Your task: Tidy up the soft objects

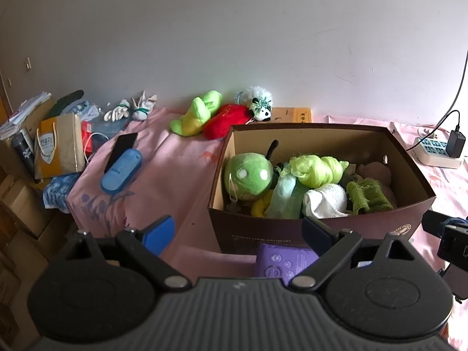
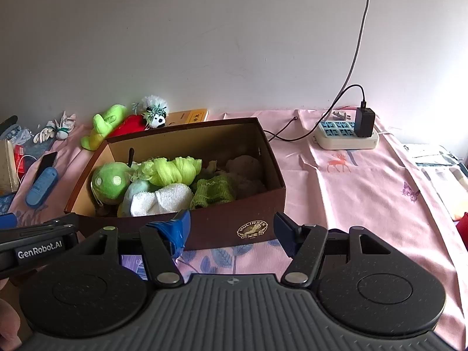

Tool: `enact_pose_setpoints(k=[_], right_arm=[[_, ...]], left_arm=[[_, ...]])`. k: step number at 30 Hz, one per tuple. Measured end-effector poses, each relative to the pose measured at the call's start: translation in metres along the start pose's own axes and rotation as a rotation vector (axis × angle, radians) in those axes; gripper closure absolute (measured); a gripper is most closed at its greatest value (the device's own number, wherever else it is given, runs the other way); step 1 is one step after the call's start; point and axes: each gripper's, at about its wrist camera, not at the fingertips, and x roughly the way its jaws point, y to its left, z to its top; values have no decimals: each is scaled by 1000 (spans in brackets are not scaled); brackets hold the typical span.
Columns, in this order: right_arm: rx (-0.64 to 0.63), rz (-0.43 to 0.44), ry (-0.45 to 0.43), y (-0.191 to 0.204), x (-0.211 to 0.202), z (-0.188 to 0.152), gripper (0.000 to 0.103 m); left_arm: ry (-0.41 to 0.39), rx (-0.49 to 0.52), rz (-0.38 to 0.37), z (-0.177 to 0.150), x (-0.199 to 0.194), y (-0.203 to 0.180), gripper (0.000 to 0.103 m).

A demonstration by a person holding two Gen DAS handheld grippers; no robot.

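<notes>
This is a lived-in room of a home, likely a bedroom. A pink printed sheet [image 2: 365, 181] with deer and leaf motifs covers the surface against a plain white wall [image 1: 234, 44]. Plush toys [image 1: 199, 114], a phone [image 1: 121, 149], a power strip [image 2: 345, 134] with a charger, and stacked cardboard boxes [image 1: 14, 204] lie around.

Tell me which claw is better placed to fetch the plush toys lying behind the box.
Left, probably. The yellow-green plush toy and red plush toy lie behind the brown cardboard box's left corner, on the open left claw's side. The right claw, also open, faces the box's right front.
</notes>
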Motion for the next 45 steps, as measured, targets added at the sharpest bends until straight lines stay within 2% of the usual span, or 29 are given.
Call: enact_pose_setpoints(k=[8,30,45], right_arm=[[0,14,10,1,-1,-5,55],[15,14,34,0,-5,-11,54],[-2,48,35,1,-11,-18,54]], left_arm=[[25,-1,9,-8,1,2,9],[59,-12,-36,-16,-6,2,9],[89,-10,-56,-28,-5,3,9]])
